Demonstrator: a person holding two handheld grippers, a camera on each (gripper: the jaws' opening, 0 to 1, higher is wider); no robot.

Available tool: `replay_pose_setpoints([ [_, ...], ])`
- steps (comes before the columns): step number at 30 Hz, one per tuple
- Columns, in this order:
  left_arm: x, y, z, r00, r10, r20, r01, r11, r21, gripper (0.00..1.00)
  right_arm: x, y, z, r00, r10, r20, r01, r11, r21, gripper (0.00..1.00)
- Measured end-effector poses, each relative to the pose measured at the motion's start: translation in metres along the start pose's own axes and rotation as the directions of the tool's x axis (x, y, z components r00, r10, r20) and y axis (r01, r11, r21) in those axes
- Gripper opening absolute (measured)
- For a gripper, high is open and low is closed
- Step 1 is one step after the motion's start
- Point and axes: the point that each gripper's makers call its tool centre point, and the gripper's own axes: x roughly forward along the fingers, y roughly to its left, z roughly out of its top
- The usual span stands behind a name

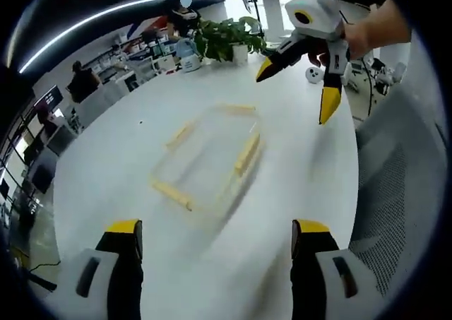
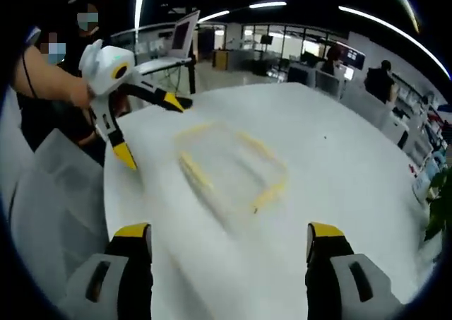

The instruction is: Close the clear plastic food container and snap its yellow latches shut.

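In the left gripper view the left gripper has its two yellow-tipped jaws spread wide with nothing between them, hanging above the white table. Straight ahead of the gap — a little left of centre — lies the clear plastic food container, flat on the tabletop and apart from both jaws. It is motion-blurred, so I cannot tell whether the lid is seated or ajar. Its yellow latches show as pale bars on all four sides, and its long axis runs away from these jaws, angled up and to the right.

In the right gripper view the right gripper is likewise wide open and empty, with the container ahead and slightly left of the gap, its long sides slanting down toward the right.

Each gripper appears in the other's view beyond the container, raised off the table with jaws parted, so the box sits between the two, approached from opposite sides. Neither looks clearly nearer.

My reading is that closing has not yet begun. The coming move turns on each gripper dropping forward onto the side that faces it — pressing the lid, then pushing a latch down. The blur hides which latches stand up or lie flat.

Further out in the left gripper view are a potted plant at the table's far edge, office desks, and a grey mesh chair at right.
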Motion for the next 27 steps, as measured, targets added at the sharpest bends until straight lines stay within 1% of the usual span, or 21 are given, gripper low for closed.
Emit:
replay_pose_setpoints([
  [3, -0.004, -0.003, 0.001, 1.000, 0.004, 0.022, -0.003, 1.000, -0.013, 0.89, -0.003, 0.003, -0.002, 1.000, -0.005, 0.012, 0.005, 1.000, 0.008, 0.92],
  [8, -0.011, -0.009, -0.002, 0.998, 0.021, 0.058, -0.018, 0.999, -0.048, 0.89, -0.009, 0.008, -0.005, 0.999, -0.022, 0.039, 0.021, 1.000, 0.021, 0.91],
  [14, -0.019, -0.016, -0.010, 0.997, 0.031, 0.074, -0.025, 0.996, -0.080, 0.90, -0.016, 0.013, -0.011, 0.998, -0.036, 0.054, 0.034, 0.999, 0.040, 0.91],
  [17, -0.025, -0.019, -0.012, 0.995, 0.038, 0.091, -0.027, 0.992, -0.119, 0.90, -0.020, 0.015, -0.015, 0.997, -0.046, 0.062, 0.043, 0.998, 0.052, 0.92],
  [21, -0.028, -0.024, -0.019, 0.995, 0.042, 0.090, -0.030, 0.991, -0.130, 0.90, -0.024, 0.017, -0.018, 0.995, -0.060, 0.077, 0.055, 0.996, 0.067, 0.92],
  [25, -0.033, -0.026, -0.023, 0.994, 0.055, 0.099, -0.037, 0.985, -0.168, 0.91, -0.028, 0.017, -0.024, 0.994, -0.075, 0.081, 0.068, 0.995, 0.076, 0.92],
  [27, -0.035, -0.026, -0.025, 0.992, 0.064, 0.108, -0.041, 0.978, -0.202, 0.91, -0.032, 0.016, -0.026, 0.992, -0.085, 0.088, 0.078, 0.993, 0.086, 0.92],
])
